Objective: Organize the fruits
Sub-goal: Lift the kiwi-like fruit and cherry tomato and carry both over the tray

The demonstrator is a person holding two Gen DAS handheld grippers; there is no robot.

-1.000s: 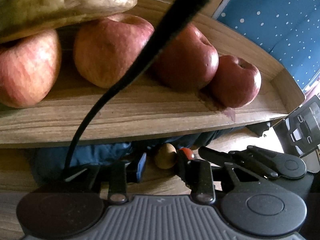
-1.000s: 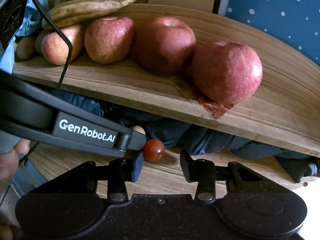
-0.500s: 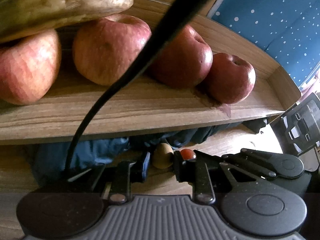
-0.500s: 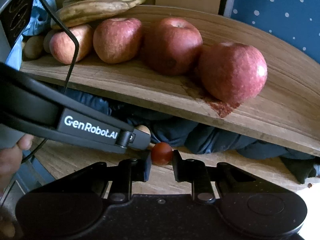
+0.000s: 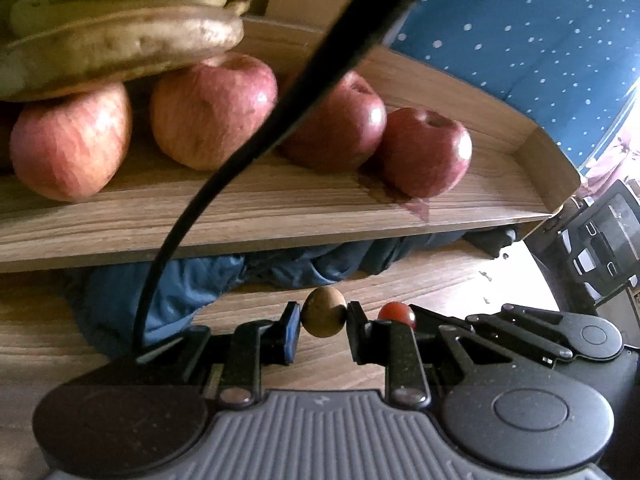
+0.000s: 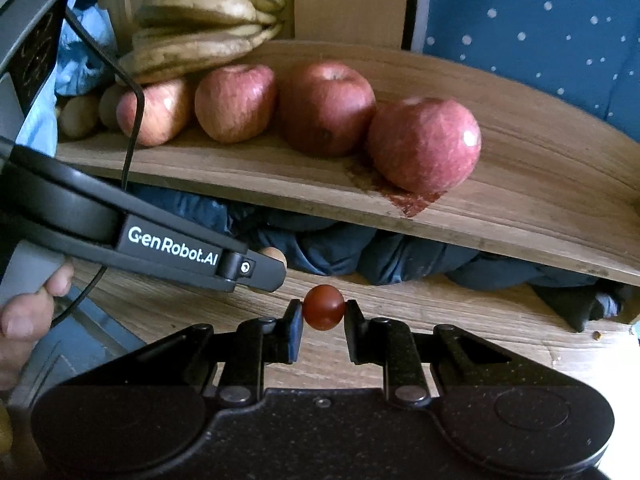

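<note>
In the left wrist view, the left gripper [image 5: 323, 314] pinches a small brown fruit [image 5: 323, 312] between its pads, clear of the wooden table [image 5: 420, 280] below. Just to its right, the right gripper [image 5: 394, 316] shows side-on with a small red fruit [image 5: 396, 315] at its tip. Above both, a wooden tray [image 5: 280, 216] carries 4 apples [image 5: 214, 110] in a row, and a bunch of bananas [image 5: 120, 44] rests on the leftmost ones. A black cable [image 5: 240, 160] crosses the frame, and crumpled blue cloth [image 5: 192, 284] lies under the tray. In the right wrist view, the right gripper [image 6: 323, 309] is clamped on the red fruit [image 6: 323, 307], which also hangs free of the table [image 6: 460, 316]. The left gripper [image 6: 268, 268] reaches in from the left with the brown fruit [image 6: 275, 255] partly hidden behind its tip, and a hand [image 6: 24, 316] holds its grip. On the tray [image 6: 520, 184] the 4 apples [image 6: 326, 108] sit side by side, the bananas [image 6: 204, 32] are stacked at the far left, and 2 small brown fruits [image 6: 80, 116] lie beside the leftmost apple. By my reading, the large fruits are already sorted and both small fruits are picked up; what is left is to carry them to the tray, the brown 1 probably next to its like at the left end, though where the red 1 belongs is not clear.
</note>
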